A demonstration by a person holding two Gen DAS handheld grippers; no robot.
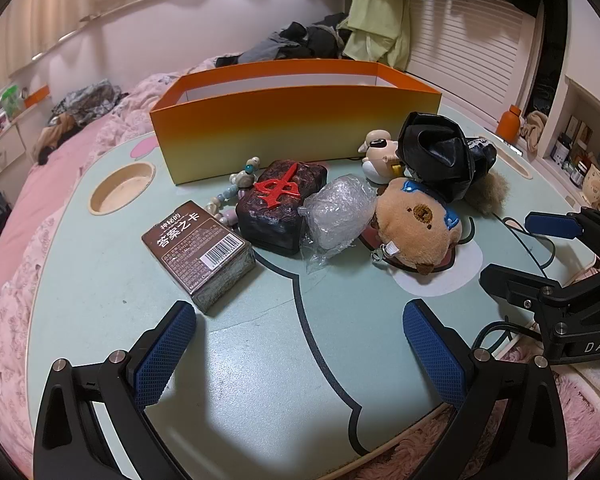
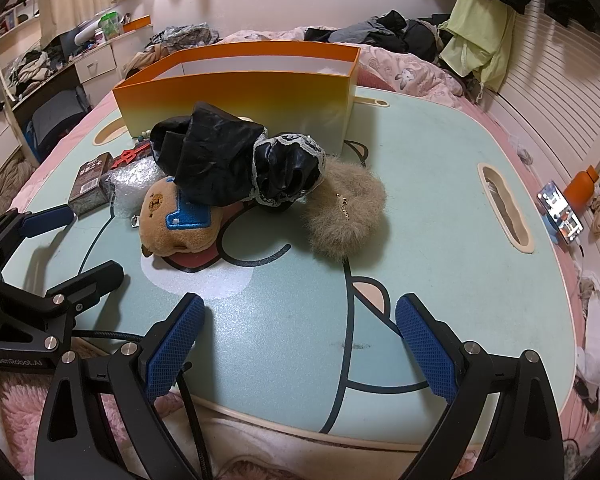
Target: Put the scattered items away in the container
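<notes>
- Readable stuff first: the brown card box (image 1: 199,249) has white Chinese print, "神秘的 答案之卡", plus a barcode and "Made in China" low on its side. It sits just ahead of my left gripper's (image 1: 300,354) left finger.
- The dark mahjong-tile block (image 1: 281,204) carries a big red 中 on top. It's right behind the card box, with the bead bracelet (image 1: 232,192) tucked at its far left.
- My right gripper (image 2: 300,350) shows up in the left view with "DAS" on its body; the left gripper in the right view reads "GenRobot.AI".
- Left gripper: jaws wide apart, nothing between them, held low over the mint cartoon table (image 1: 260,360) near its front edge.
- Right gripper: same deal, spread wide and holding nothing, low over the near edge, level and pointing at the pile.
- Ahead of the right gripper: the capybara plush (image 2: 176,220) forward-left, the fuzzy beige scrunchie (image 2: 346,220) straight ahead, the black lace-trimmed cloth (image 2: 228,160) piled behind them and lying partly on the plush.
- The bubble-wrap bundle (image 1: 338,212) sits touching between the tile block and the plush; a small cream figurine (image 1: 380,156) stands behind.
- The orange container (image 1: 292,116) stands at the far side of the pile, open top, white inside; I can't see the bottom.
</notes>
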